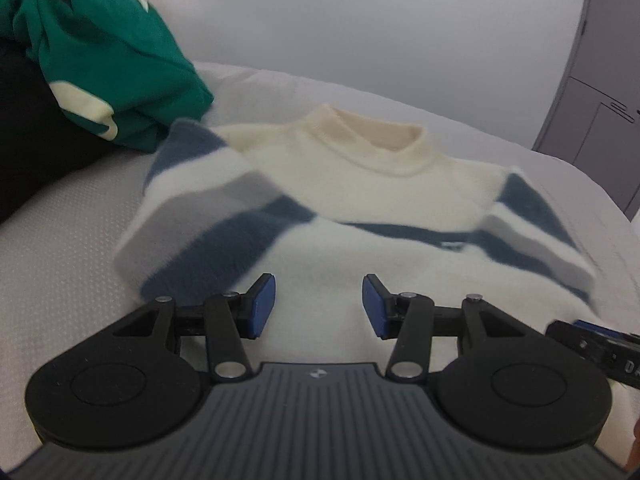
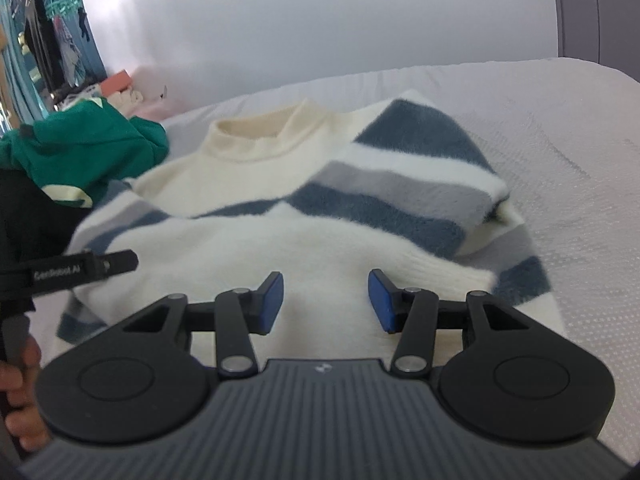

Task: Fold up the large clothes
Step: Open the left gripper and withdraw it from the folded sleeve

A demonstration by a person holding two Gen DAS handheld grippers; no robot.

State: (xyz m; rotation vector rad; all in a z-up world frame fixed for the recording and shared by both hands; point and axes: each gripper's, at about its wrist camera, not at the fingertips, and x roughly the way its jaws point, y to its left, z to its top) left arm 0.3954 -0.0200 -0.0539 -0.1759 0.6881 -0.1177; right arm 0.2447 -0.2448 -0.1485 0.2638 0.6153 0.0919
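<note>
The striped sweater [image 1: 360, 216] lies face up on the white bed [image 2: 560, 152], collar toward the wall, with both sleeves already folded in across the chest. A green garment [image 1: 104, 64] is heaped just beside its left shoulder.

The left gripper [image 1: 319, 306] hovers above the lower body of the sweater, fingers partly spread and holding nothing. The right gripper [image 2: 326, 302] hovers likewise over the hem area, fingers partly spread, nothing between them.

Handling: the knit appears thick, fuzzy and soft. Expect it to be light, limp and prone to sagging between grip points, but not slippery. Judged next step: fold the hem up toward the collar. Take hold at the two lower hem corners, pinching all layers, and lift both sides evenly so that the folded sleeves stay in place.
</note>
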